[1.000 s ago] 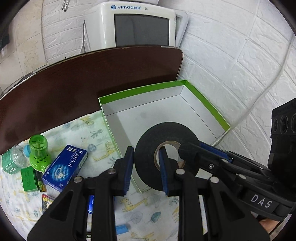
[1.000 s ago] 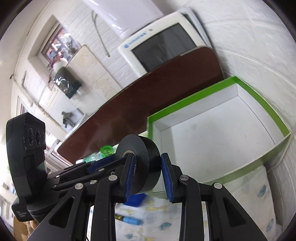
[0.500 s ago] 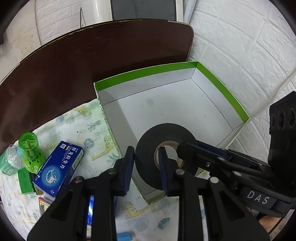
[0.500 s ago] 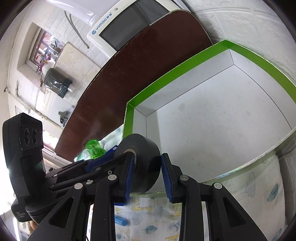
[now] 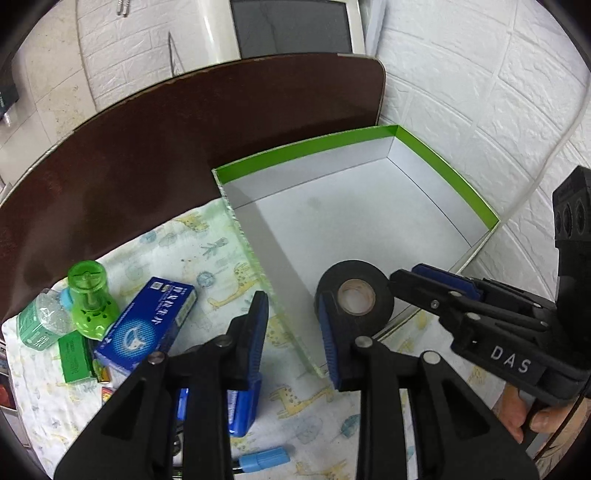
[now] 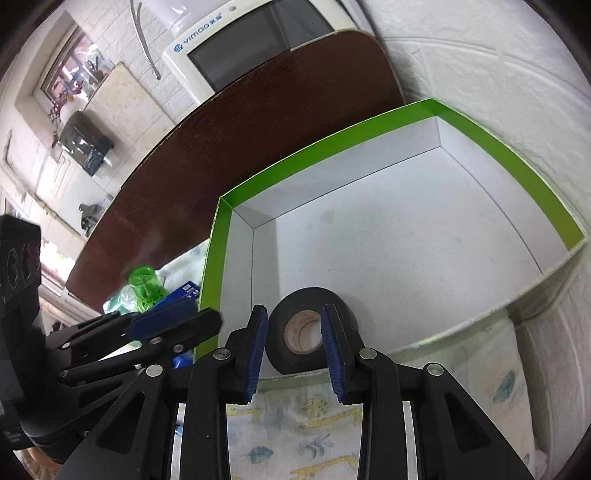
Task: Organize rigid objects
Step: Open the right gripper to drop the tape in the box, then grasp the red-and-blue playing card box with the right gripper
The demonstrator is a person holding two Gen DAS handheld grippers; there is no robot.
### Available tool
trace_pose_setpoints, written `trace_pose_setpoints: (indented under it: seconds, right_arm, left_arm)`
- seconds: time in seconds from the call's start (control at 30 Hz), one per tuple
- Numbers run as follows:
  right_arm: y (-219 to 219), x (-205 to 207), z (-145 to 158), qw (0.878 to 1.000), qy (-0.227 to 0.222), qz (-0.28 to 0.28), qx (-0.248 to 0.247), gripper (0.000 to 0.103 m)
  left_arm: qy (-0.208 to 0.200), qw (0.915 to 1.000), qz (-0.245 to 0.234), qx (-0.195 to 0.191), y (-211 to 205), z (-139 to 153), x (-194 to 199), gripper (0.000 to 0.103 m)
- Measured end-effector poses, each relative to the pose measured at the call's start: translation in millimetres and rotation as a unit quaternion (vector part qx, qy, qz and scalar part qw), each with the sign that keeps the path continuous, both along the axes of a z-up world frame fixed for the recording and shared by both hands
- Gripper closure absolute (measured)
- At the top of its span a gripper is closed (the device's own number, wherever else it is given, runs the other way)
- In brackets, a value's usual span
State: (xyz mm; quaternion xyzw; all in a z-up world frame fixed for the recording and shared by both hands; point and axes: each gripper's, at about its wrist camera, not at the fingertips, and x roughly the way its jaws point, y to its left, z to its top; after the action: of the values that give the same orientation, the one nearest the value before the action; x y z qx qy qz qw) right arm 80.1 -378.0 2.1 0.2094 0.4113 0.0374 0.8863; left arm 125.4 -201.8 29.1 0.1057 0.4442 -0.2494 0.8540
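The black tape roll [image 5: 369, 273] [image 6: 295, 301] rests inside the green-rimmed white box [image 5: 314, 147] [image 6: 332, 136], at its near left corner, with its hole turned towards both cameras. My left gripper [image 5: 291, 299] [image 6: 207, 312] is opening. It straddles the box's left wall, and the roll lies just outside its right finger. My right gripper [image 6: 293, 308] [image 5: 404, 273] stands narrowly open over the front wall. Its tips reach the roll's edge, and the roll is beyond the pads, not between them.
On the giraffe-print cloth to the left lie a blue carton [image 5: 147, 325], a green bottle [image 5: 88, 291], a small green box [image 5: 74, 354] and a blue-capped pen [image 5: 262, 458]. A dark brown board [image 5: 184, 147] and a white monitor [image 5: 288, 26] stand behind. A brick wall closes the right side.
The tape roll was held up between both grippers at the box's front corner. Now it rests in the box, free of both. The left jaws have widened and come off the roll.
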Motion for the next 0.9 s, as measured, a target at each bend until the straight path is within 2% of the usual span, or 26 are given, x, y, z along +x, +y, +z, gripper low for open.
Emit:
trace_pose_setpoints:
  seconds: [0.07,0.1,0.17,0.2,0.23,0.3,0.43,0.57,0.67,0.77,0.9]
  right_arm:
    - [3,-7,6,1.000,-0.007,0.002,-0.002,0.071]
    - [6,-10,9,1.000,-0.011,0.005,-0.004,0.071]
    - [14,-15,17,1.000,-0.021,0.012,-0.008,0.071]
    - [19,-17,22,0.999,-0.026,0.017,-0.011,0.071]
    - [26,-18,27,0.999,-0.032,0.025,-0.013,0.071]
    - [43,-21,37,0.998,-0.042,0.048,-0.019,0.071]
    - [90,-25,48,0.992,-0.055,0.110,-0.035,0.071]
    - [137,-23,41,0.984,-0.042,0.163,-0.053,0.070]
    - [163,-20,28,0.981,-0.022,0.183,-0.054,0.069]
    - [182,-18,14,0.980,-0.002,0.194,-0.052,0.069]
    - [197,-22,-2,0.978,0.022,0.202,-0.054,0.069]
  left_arm:
    - [-0.013,0.9997,0.015,-0.015,20,13,-2,0.073]
    - [-0.023,0.9992,0.024,-0.021,31,21,-4,0.067]
    - [-0.054,0.9969,0.050,-0.026,54,38,-10,0.050]
    - [-0.073,0.9950,0.063,-0.024,65,47,-13,0.039]
    - [-0.093,0.9925,0.077,-0.022,77,55,-18,0.035]
    - [-0.115,0.9887,0.094,-0.021,99,66,-26,0.035]
    - [-0.109,0.9849,0.131,-0.032,145,68,-36,0.035]
    - [-0.088,0.9847,0.148,-0.024,176,44,-51,0.035]
    - [-0.058,0.9872,0.149,0.005,187,8,-60,0.035]
    - [-0.024,0.9857,0.162,0.039,196,-32,-62,0.035]
    - [0.023,0.9860,0.162,0.029,201,-64,-57,0.035]
